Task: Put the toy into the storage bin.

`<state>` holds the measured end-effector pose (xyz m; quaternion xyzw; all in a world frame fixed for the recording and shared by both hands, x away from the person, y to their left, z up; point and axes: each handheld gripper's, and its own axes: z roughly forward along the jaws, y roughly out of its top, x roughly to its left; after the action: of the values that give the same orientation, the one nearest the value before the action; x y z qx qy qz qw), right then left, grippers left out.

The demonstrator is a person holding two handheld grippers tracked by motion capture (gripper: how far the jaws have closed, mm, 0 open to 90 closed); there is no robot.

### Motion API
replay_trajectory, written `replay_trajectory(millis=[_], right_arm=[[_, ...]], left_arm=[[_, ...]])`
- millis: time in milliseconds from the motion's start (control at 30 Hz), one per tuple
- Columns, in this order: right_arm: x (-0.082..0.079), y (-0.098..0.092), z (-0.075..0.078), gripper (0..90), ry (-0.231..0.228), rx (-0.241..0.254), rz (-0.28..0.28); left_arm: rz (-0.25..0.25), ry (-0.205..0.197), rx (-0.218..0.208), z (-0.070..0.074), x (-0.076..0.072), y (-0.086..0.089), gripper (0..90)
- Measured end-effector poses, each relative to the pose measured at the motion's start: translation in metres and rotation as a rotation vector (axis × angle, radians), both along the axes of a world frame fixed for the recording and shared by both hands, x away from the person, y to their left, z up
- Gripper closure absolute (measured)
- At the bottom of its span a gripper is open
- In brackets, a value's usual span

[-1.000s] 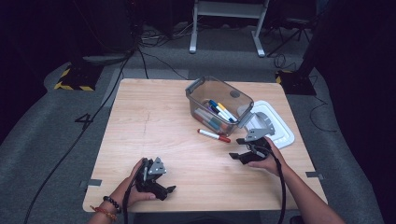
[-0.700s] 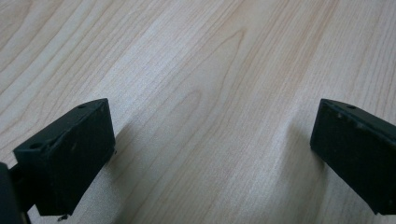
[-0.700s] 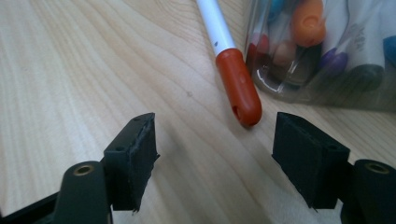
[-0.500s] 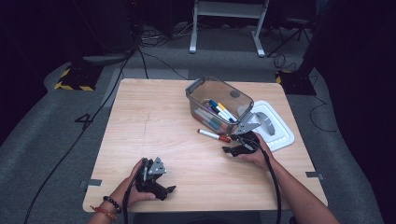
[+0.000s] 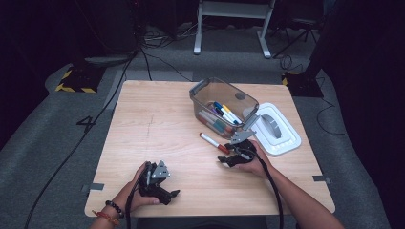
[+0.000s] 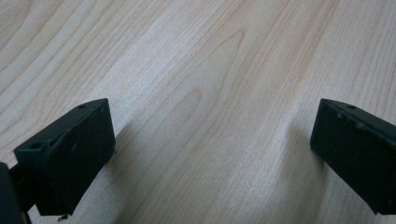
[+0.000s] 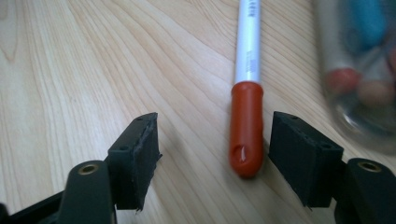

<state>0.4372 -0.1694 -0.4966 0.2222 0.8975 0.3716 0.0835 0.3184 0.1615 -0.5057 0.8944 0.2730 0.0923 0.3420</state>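
A white marker with a red cap [image 5: 213, 142] lies on the wooden table [image 5: 157, 119], just in front of the clear bin. My right gripper [image 5: 227, 157] is low on the table at the marker's cap end. In the right gripper view the red cap [image 7: 246, 130] lies between the jaws of this gripper [image 7: 212, 154], close to the right one, and neither pad touches it. These jaws have just been closing a little and still stand open. My left gripper [image 5: 169, 194] rests near the front edge, open [image 6: 212, 154] over bare wood.
A clear plastic bin [image 5: 205, 93] holding several markers stands right of the table's centre. Its white lid [image 5: 286, 138] lies flat beside it on the right. Cables and a metal stand's legs are on the dark floor beyond the table.
My right gripper has moved left and down to the marker, so the red cap now lies between its jaws. The left hand has kept still.
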Motion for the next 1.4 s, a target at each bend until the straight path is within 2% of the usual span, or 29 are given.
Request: replay_trajectory(millis=[67,300,367,467,633,833,1033,1333,1400], right_arm=[[-0.001,0.006,0.0,35.4,-0.012,-0.012,0.0],[0.0,0.024,0.003,49.4,-0.01,-0.027,0.002],[0.0,0.027,0.004,57.6,0.001,-0.035,0.003],[-0.002,0.03,0.007,61.7,0.013,-0.059,0.019],[-0.006,0.029,0.008,74.2,0.015,-0.07,0.034],[-0.01,0.027,0.007,75.1,-0.002,-0.06,0.058],[-0.016,0.026,0.009,75.1,-0.025,-0.072,0.102],[-0.023,0.016,0.027,75.1,-0.052,-0.027,0.11],[-0.025,0.013,0.034,75.1,-0.07,-0.015,0.109]], left_arm=[[0.0,0.0,0.0,0.0,0.0,0.0,0.2],[0.002,-0.001,0.0,0.0,0.0,0.0,0.2],[0.001,-0.001,0.001,0.0,0.0,0.0,0.2],[0.001,-0.001,0.0,0.0,0.0,0.0,0.2],[0.001,-0.001,0.001,0.0,0.0,0.0,0.2],[0.001,-0.001,0.001,0.0,0.0,0.0,0.2],[0.001,-0.001,0.001,0.0,0.0,0.0,0.2],[0.002,-0.001,0.001,0.0,0.0,0.0,0.2],[0.002,-0.001,0.001,0.0,0.0,0.0,0.2]])
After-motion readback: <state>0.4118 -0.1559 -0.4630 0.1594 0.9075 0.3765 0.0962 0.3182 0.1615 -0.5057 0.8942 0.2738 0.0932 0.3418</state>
